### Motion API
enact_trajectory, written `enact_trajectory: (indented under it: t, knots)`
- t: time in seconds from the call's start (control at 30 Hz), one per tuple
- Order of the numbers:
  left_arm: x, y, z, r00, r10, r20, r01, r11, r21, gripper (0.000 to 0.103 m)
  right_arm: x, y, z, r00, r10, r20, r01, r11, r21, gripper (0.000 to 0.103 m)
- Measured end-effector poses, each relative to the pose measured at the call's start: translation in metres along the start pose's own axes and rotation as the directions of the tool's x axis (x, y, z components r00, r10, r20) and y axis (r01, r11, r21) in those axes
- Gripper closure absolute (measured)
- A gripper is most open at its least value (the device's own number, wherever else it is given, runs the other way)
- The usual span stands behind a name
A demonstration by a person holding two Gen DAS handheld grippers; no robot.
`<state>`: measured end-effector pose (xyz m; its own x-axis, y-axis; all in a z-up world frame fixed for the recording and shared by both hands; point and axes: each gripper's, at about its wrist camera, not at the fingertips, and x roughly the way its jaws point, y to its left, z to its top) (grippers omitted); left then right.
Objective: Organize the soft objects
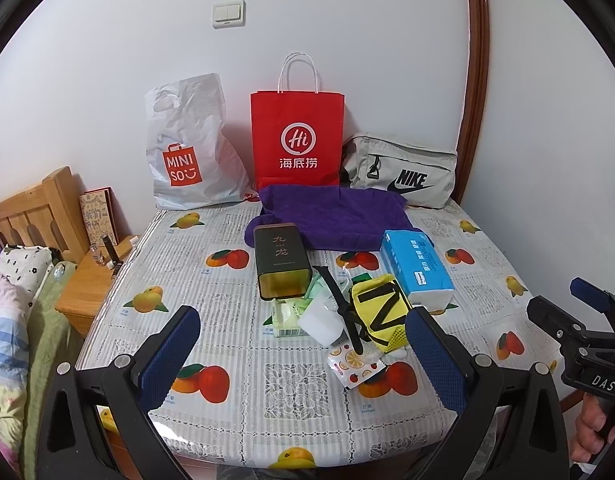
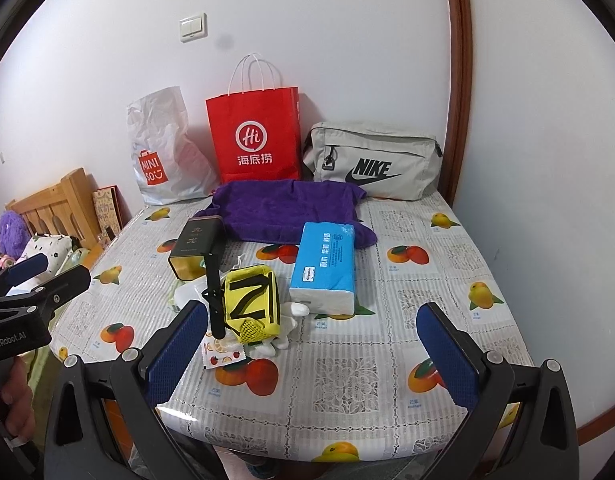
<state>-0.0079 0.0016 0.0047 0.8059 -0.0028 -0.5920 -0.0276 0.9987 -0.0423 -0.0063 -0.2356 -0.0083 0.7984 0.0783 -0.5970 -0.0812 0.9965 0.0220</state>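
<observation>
A purple towel [image 1: 327,218] [image 2: 287,212] lies at the back of the table. In front of it lie a blue tissue pack [image 1: 417,266] [image 2: 325,260], a yellow mesh pouch [image 1: 381,312] [image 2: 251,300], a dark tea tin [image 1: 281,260] [image 2: 193,248], a black strap [image 1: 341,304] [image 2: 213,300], a green wipes pack [image 1: 287,316] and a fruit-print sachet [image 1: 355,364] [image 2: 223,354]. My left gripper [image 1: 303,356] is open and empty, near the table's front edge. My right gripper [image 2: 311,350] is open and empty, to the right of the pile.
Against the wall stand a white Miniso bag [image 1: 187,152] [image 2: 159,152], a red paper bag [image 1: 297,140] [image 2: 255,136] and a grey Nike bag [image 1: 403,172] [image 2: 371,164]. A wooden nightstand [image 1: 91,280] and a bed [image 1: 15,300] are at the left.
</observation>
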Motion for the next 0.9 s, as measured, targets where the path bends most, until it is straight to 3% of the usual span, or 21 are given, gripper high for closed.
enact_trajectory:
  t: [0.9]
  knots:
    - [0.0010,-0.0011,-0.0024,1.000,0.002,-0.001,-0.002,1.000,0.005,0.000,-0.0002,-0.0002,-0.0005,1.000,0.004,-0.004,-0.004,1.000,-0.007,0.000]
